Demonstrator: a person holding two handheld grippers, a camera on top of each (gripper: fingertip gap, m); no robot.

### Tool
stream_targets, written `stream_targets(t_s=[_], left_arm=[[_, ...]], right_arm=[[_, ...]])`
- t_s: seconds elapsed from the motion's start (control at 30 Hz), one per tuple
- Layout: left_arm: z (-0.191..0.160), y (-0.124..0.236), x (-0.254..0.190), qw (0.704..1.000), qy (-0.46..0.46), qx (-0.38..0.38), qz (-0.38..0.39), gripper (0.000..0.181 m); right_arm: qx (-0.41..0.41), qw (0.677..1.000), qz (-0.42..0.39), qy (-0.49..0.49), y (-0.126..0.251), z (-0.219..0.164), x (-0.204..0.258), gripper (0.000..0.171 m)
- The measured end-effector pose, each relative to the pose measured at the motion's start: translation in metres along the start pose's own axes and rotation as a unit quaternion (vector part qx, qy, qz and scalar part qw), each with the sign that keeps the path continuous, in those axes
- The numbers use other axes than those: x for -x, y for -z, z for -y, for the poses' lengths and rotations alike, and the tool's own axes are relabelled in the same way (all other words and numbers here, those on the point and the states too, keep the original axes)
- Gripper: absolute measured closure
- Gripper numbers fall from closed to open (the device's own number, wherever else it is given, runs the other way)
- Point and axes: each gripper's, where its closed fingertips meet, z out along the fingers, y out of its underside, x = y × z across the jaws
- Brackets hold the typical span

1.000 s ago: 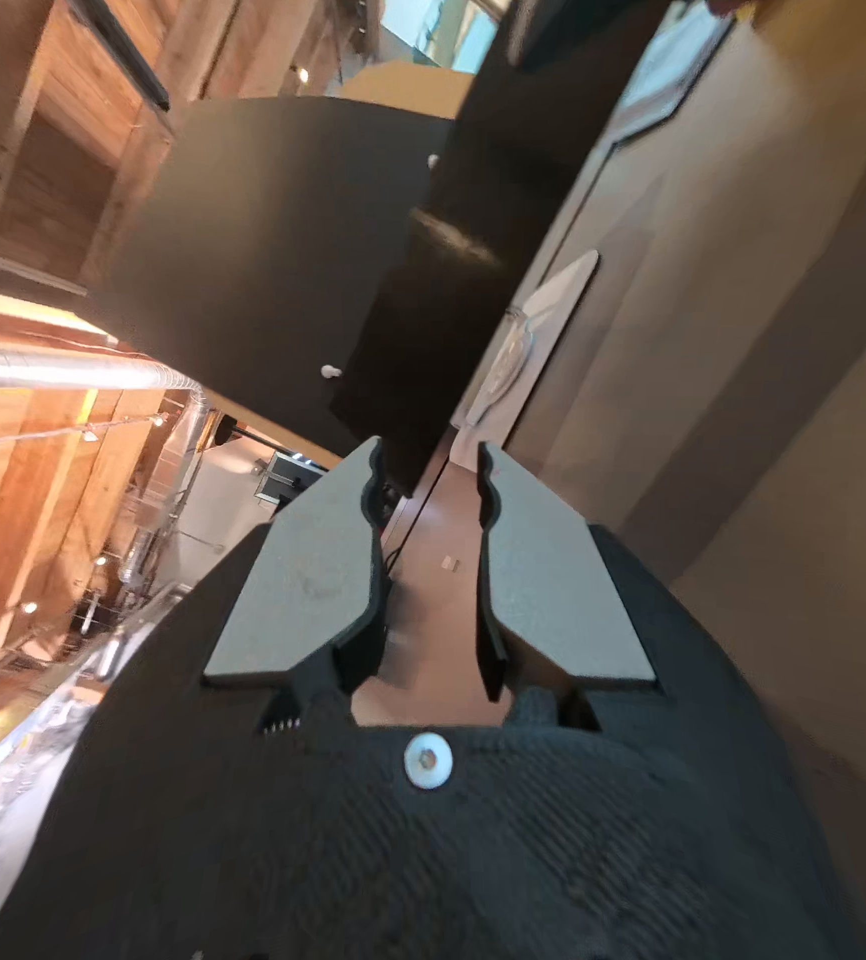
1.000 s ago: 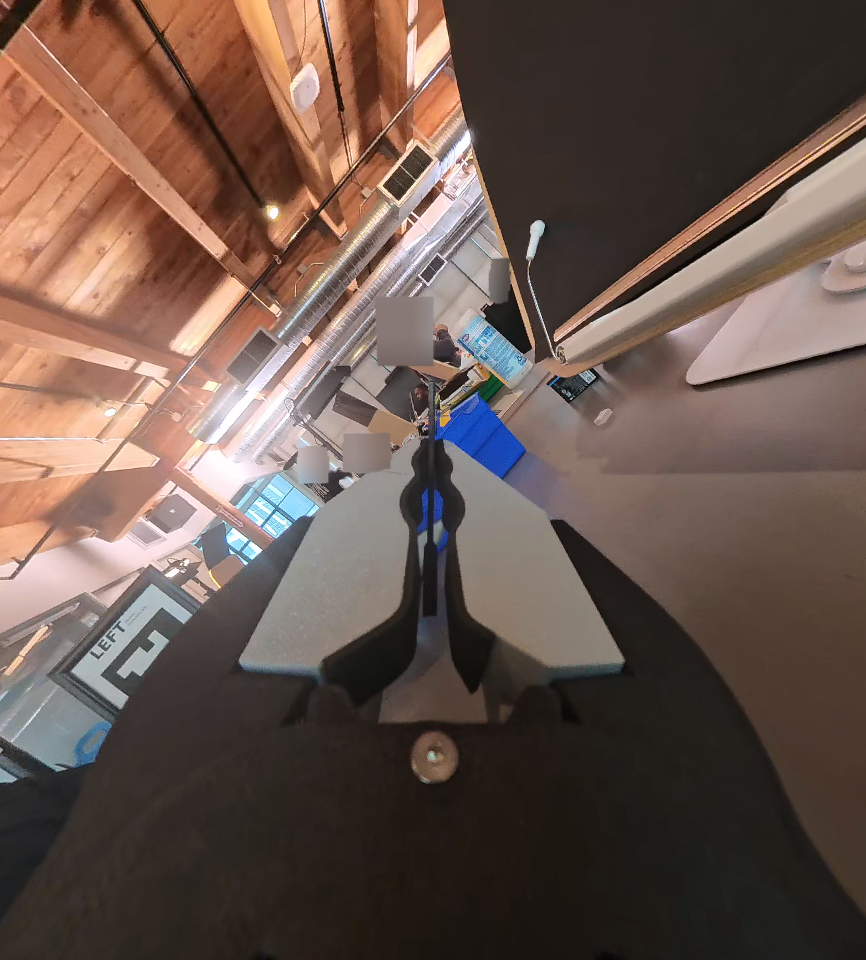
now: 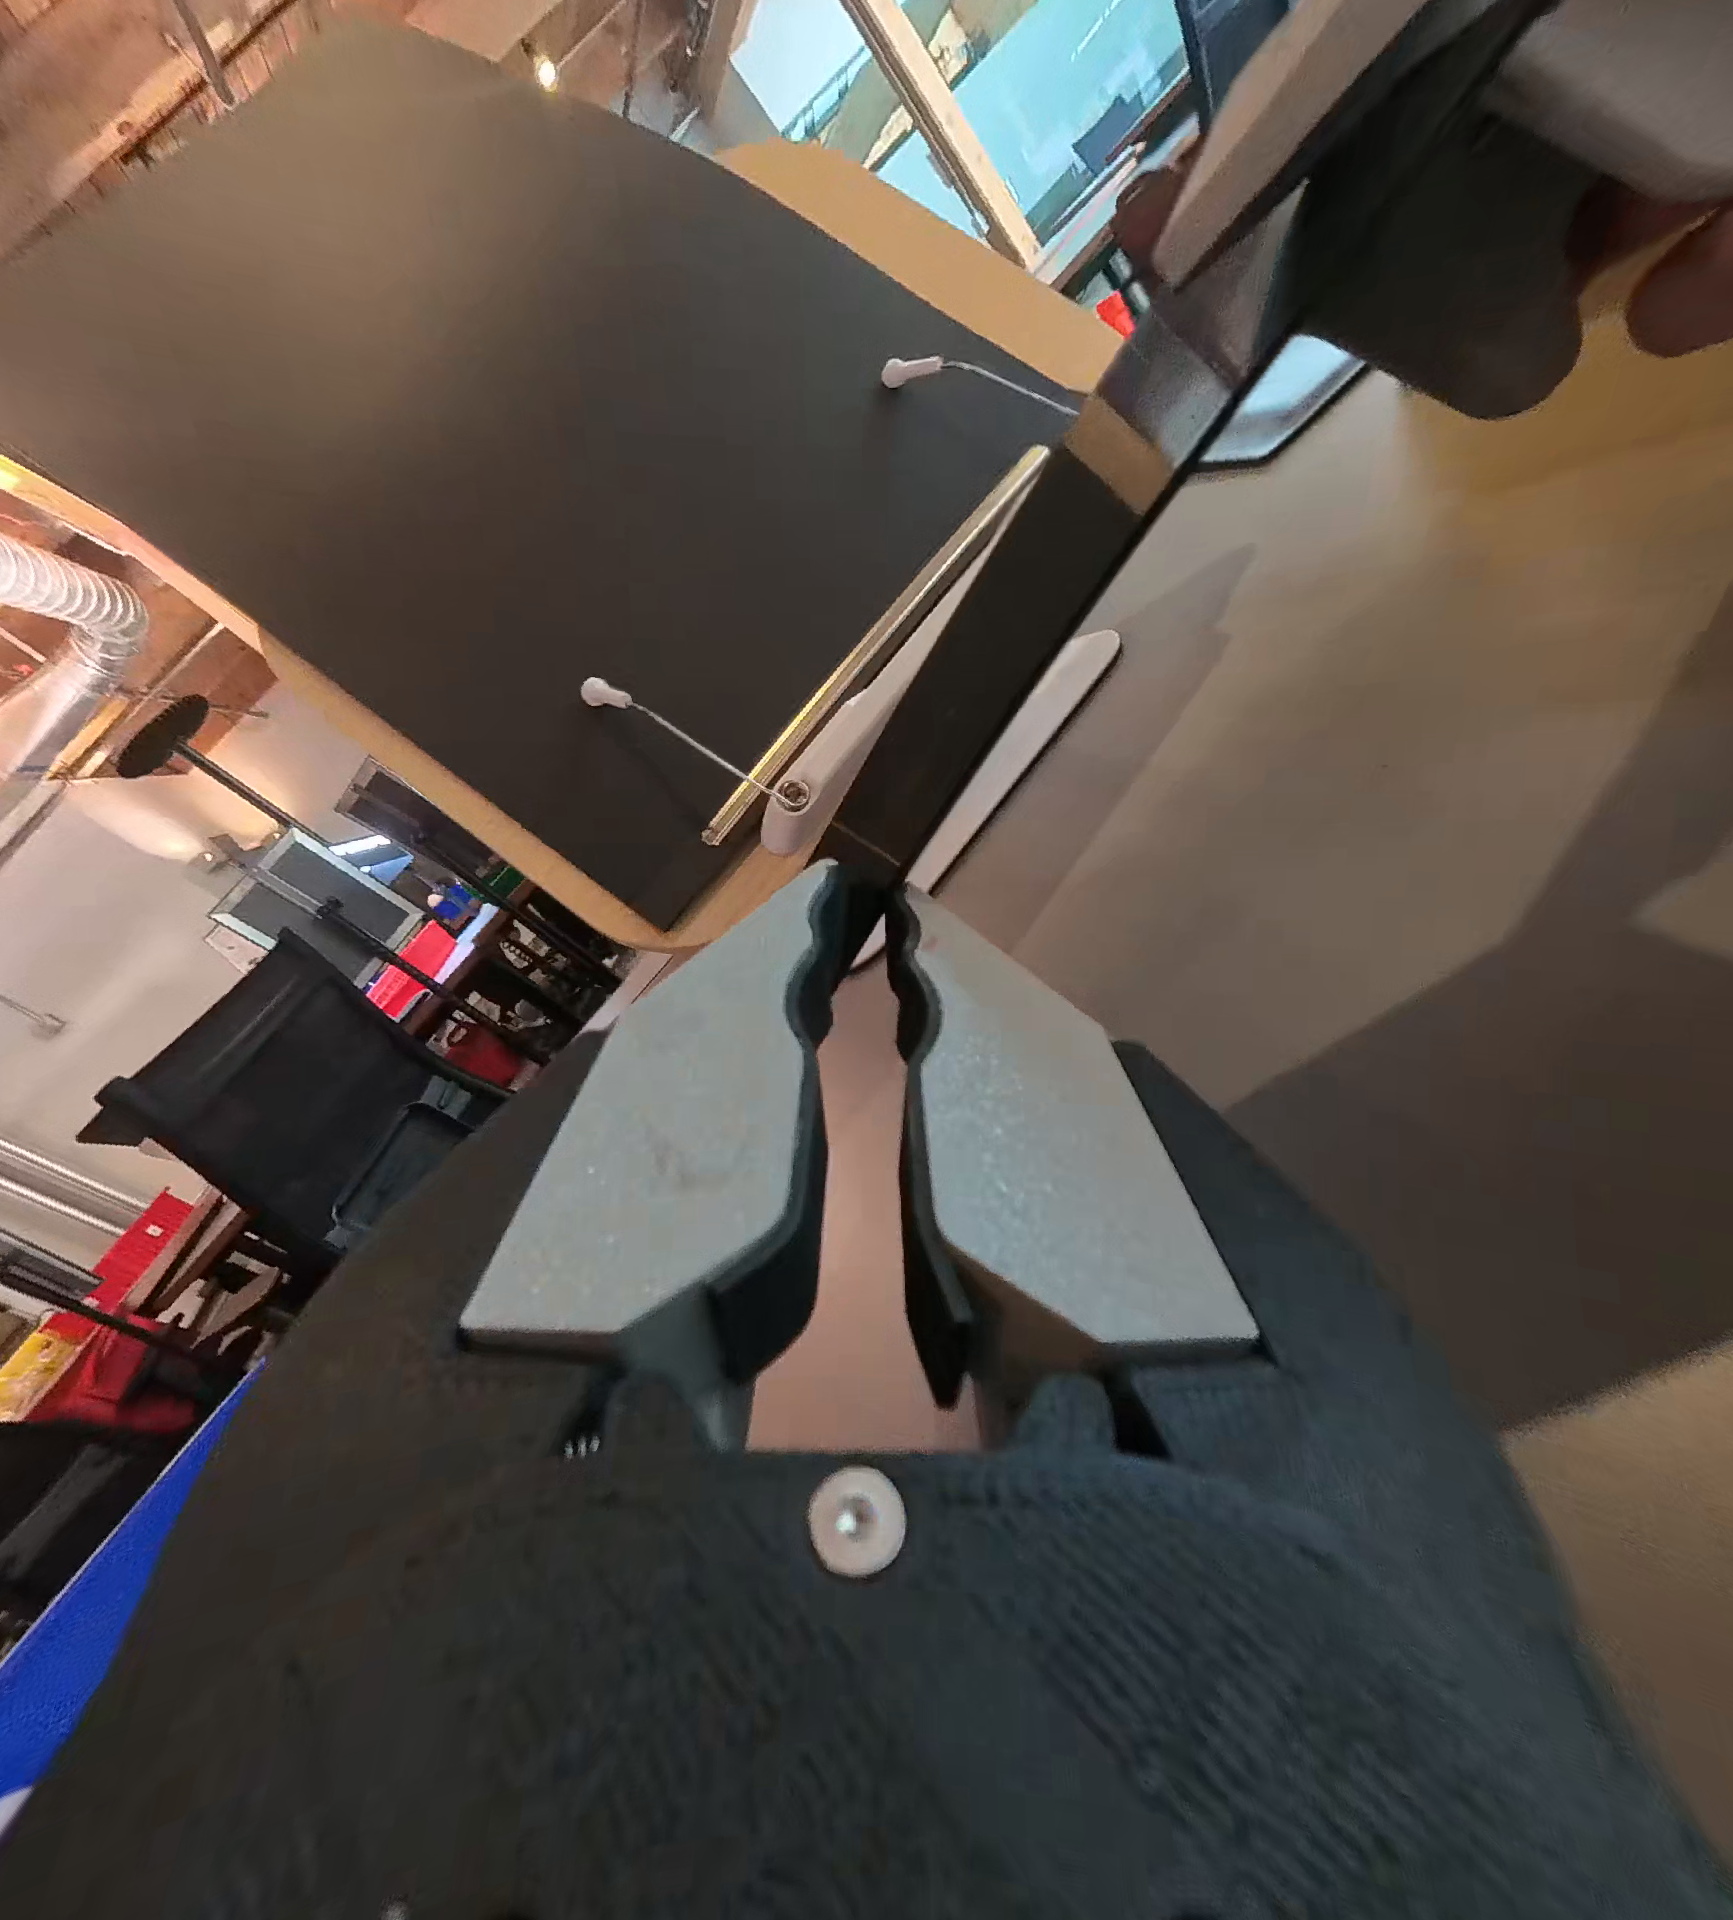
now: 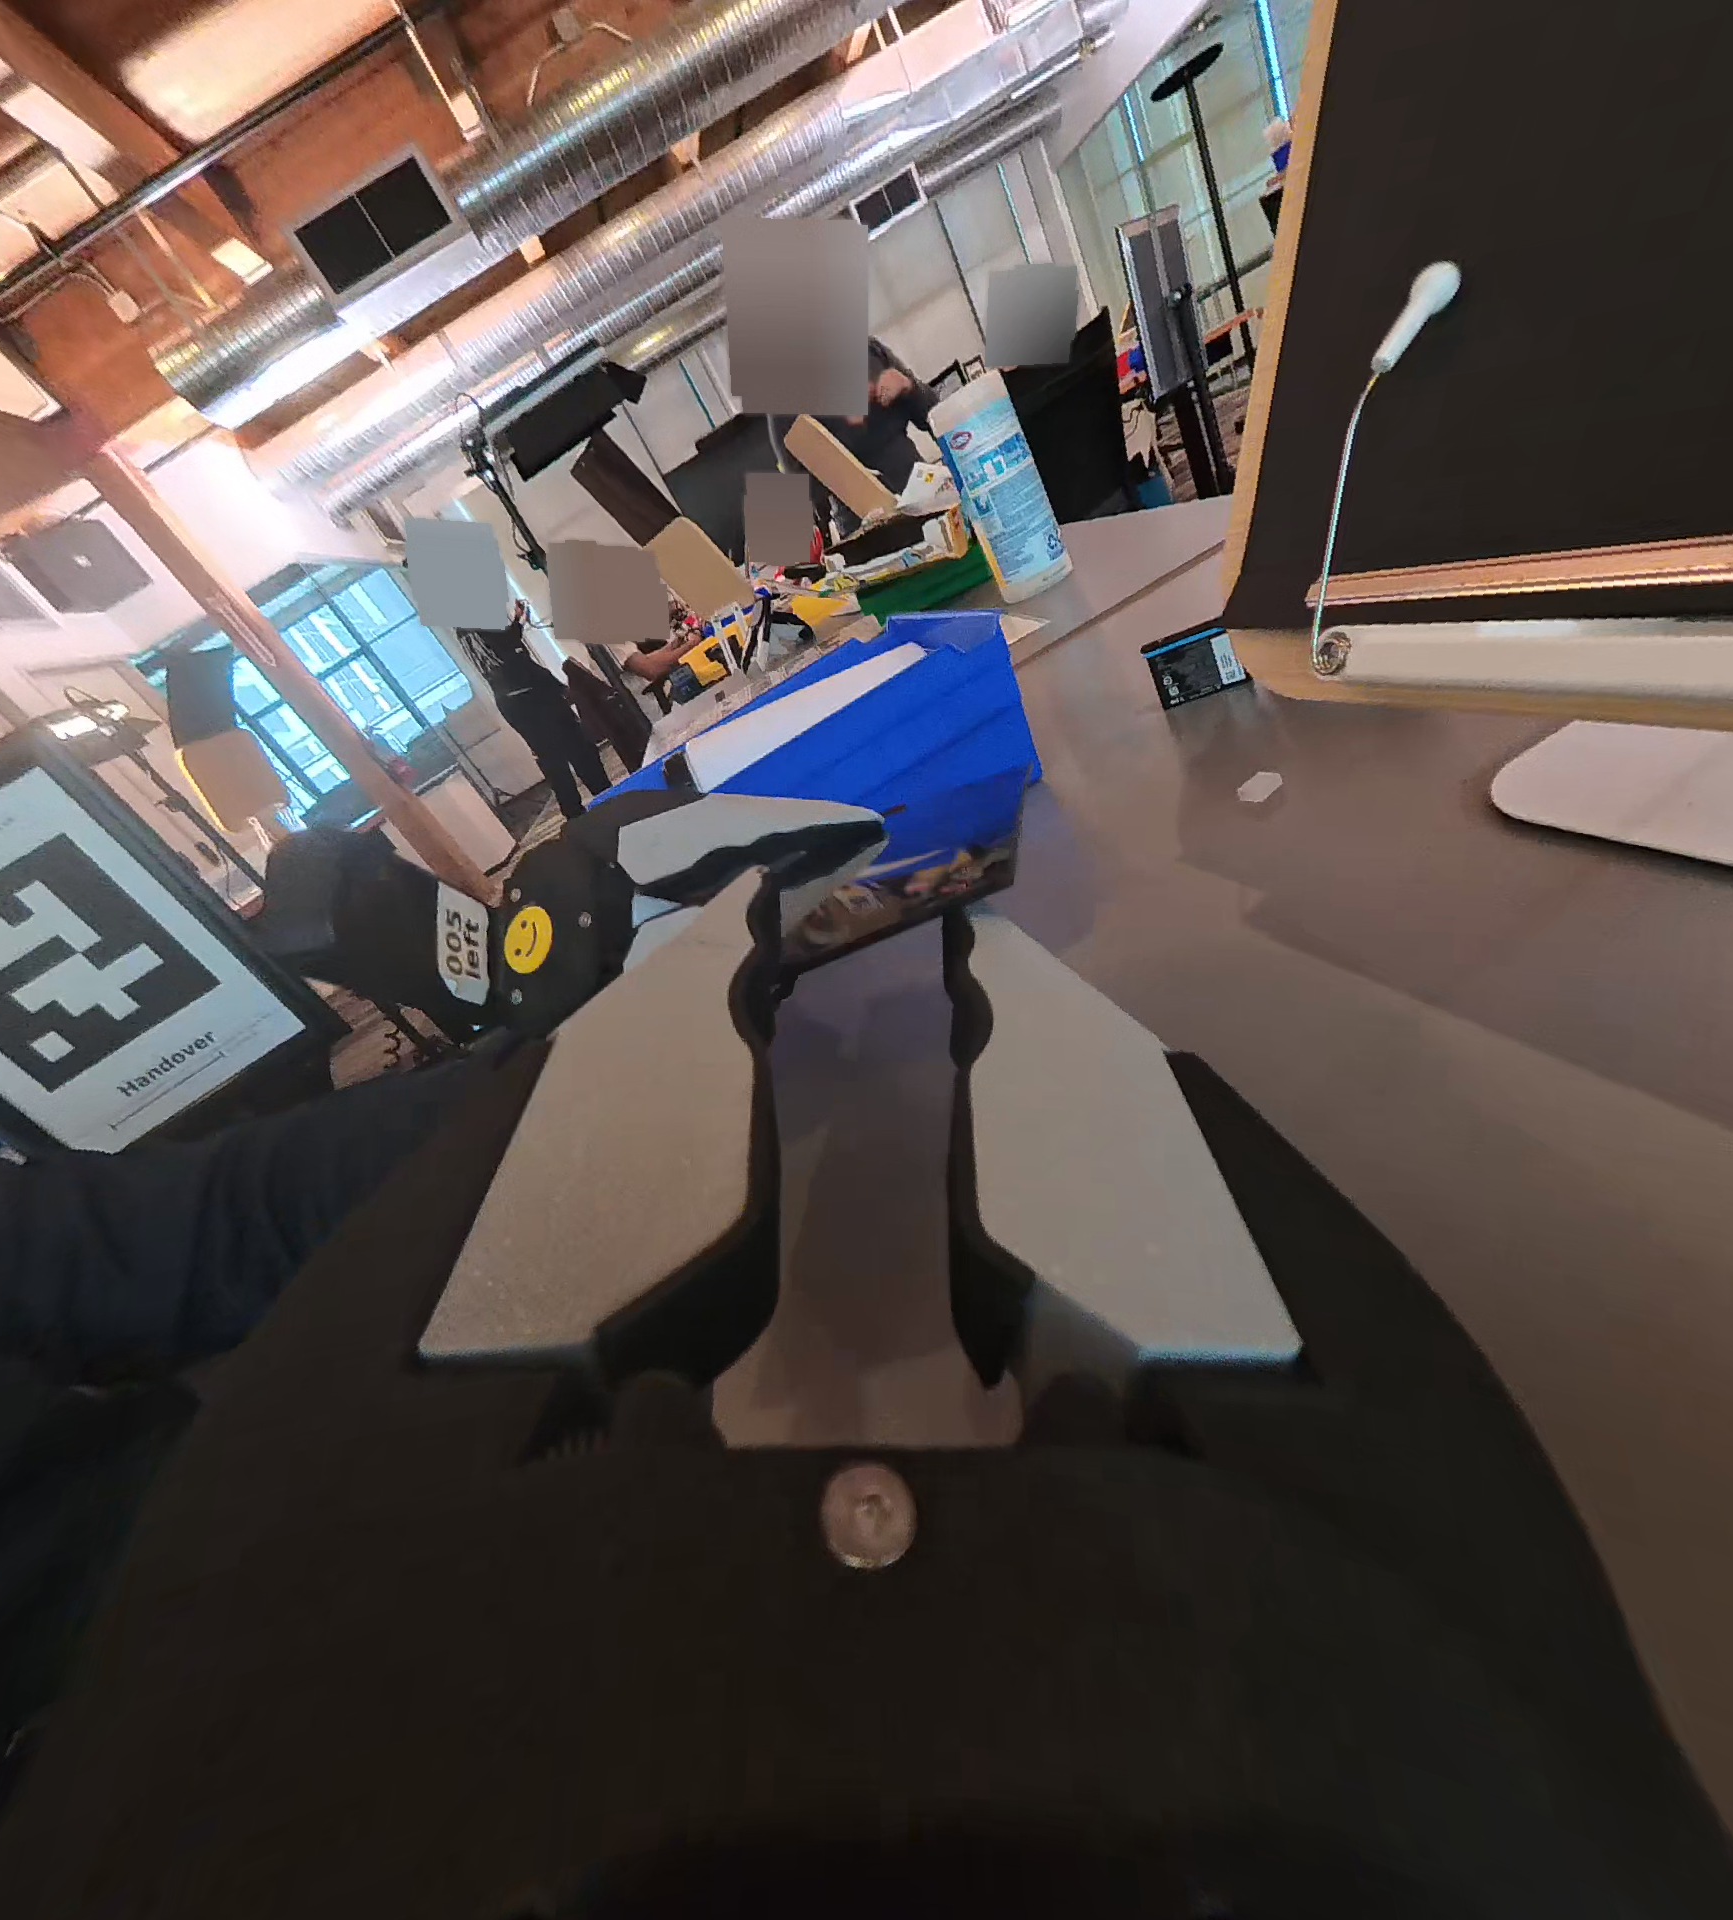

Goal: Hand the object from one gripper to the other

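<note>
- Object [image 3: 997,675] – thin, flat, dark and glossy in the left wrist view – pinched at its near end and running from the fingertips toward 1 o'clock.
- Left gripper [image 3: 870,914] clenched on that near end, grey fingers nearly meeting at the tips, with only the thickness of the object between them.
- At 1 o'clock in the same view, the far end of the object reaching the other tool, with a person's hand [image 3: 1724,260] wrapped round that tool's body.
- Right gripper [image 4: 857,935] released, fingers spread wide with a clear gap.
- In the right wrist view, a printed blue-and-yellow face of the object sitting between those two spread fingertips; cannot tell whether either pad touches it.
- In the same view, the left tool coming in from 9 o'clock, its fingers closed on the object just above the right fingertips.
- Grey table [image 4: 1361,1039] below, spreading toward 3 o'clock.
- Blue bin [image 4: 872,717] on the table at 12 o'clock, just behind the object.
- White wipes canister [image 4: 1002,488] farther back, a little right of 12 o'clock.
- Black board [image 4: 1568,312] with a pale wooden edge standing at 2 o'clock – a white-tipped wire pin against its face.
- Framed black-and-white marker sign [image 4: 62,956] at 9 o'clock.
- Dark sleeve [image 4: 114,1247] at 8 o'clock, beside the right tool's body.
</note>
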Motion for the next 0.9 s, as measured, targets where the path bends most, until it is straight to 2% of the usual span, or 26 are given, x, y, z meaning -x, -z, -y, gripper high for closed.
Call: stream_targets(t_s=[0.43,0.67,0.8,0.9], left_arm=[[0.005,0.003,0.002,1.000,0.000,-0.015,0.001,0.175],[0.008,0.003,-0.002,0.999,-0.039,-0.015,0.007,0.178],[0.009,0.005,-0.001,0.999,-0.027,-0.018,0.004,0.181],[0.009,0.007,0.008,1.000,0.004,-0.024,0.010,0.180]], right_arm=[[-0.004,1.000,0.005,0.030,0.001,0.004,0.009,0.142],[-0.031,0.998,0.053,-0.029,0.005,0.012,0.016,0.135],[-0.088,0.982,0.137,-0.100,0.018,0.031,0.029,0.124],[-0.115,0.981,0.124,-0.096,0.028,0.041,0.022,0.118]])
